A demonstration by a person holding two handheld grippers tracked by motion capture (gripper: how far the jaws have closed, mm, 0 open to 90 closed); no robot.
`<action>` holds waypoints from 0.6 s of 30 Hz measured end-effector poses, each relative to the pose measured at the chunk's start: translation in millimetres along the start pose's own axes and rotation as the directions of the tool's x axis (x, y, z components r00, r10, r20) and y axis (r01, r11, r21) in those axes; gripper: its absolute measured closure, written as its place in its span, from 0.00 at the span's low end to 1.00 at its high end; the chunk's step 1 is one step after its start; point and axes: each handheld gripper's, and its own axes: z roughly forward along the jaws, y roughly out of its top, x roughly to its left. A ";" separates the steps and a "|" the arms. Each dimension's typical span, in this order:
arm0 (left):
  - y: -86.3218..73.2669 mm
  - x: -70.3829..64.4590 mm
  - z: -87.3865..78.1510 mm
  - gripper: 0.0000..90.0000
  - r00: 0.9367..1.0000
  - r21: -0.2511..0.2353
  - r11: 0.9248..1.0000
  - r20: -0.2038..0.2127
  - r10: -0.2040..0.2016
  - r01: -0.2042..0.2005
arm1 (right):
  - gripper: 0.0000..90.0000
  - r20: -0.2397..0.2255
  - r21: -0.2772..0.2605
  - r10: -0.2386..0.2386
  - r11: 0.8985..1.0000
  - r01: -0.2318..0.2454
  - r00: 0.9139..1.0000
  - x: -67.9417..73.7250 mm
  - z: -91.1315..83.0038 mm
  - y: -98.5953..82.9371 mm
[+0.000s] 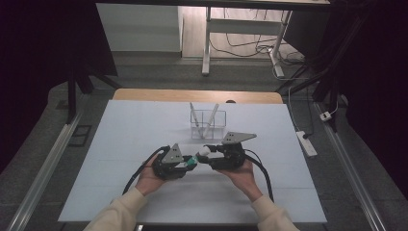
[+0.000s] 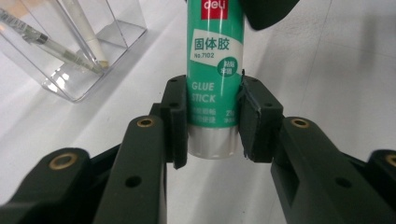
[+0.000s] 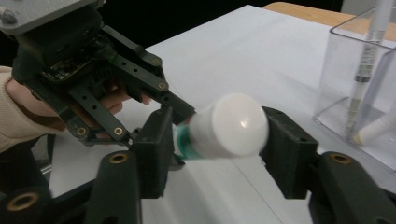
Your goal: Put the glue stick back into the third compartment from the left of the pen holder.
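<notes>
One glue stick (image 2: 215, 70), a smooth green and white cylinder, is clamped at its base by the left gripper (image 2: 214, 122); its long axis runs level toward the right gripper (image 3: 218, 140), whose jaws close on the white cap. Two pens (image 1: 194, 118) lean in one clear plastic holder (image 1: 220, 119) on the white table (image 1: 134, 130).

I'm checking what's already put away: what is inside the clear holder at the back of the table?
The clear holder holds two pens, leaning in opposite directions. Its transparent walls hide nothing else; the glue stick is outside it, between the grippers.

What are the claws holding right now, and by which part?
Left claw grips the glue stick by its base; right claw is around its white cap.
</notes>
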 end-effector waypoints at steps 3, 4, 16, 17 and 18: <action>0.3 -0.5 1.1 0.73 1.000 0.000 1.000 0.016 -0.001 0.001 | 0.57 0.001 -0.006 -0.011 1.000 0.011 1.000 1.8 1.1 0.4; 0.2 -0.3 1.4 0.73 1.000 0.001 1.000 0.014 0.002 -0.002 | 0.58 -0.002 -0.007 -0.009 1.000 0.009 1.000 1.7 0.9 0.5; -0.5 0.1 3.7 0.69 1.000 0.005 1.000 0.007 -0.001 0.001 | 0.71 -0.085 -0.029 -0.012 1.000 0.009 0.996 2.7 -2.2 3.5; -0.7 1.0 3.1 0.67 1.000 0.004 1.000 0.006 -0.008 0.008 | 0.71 -0.079 -0.029 -0.018 0.999 0.016 0.997 3.0 -2.9 3.8; -0.9 1.7 2.5 0.65 1.000 0.002 1.000 0.006 -0.013 0.013 | 0.71 -0.070 -0.027 -0.026 0.999 0.024 0.997 3.2 -3.8 4.3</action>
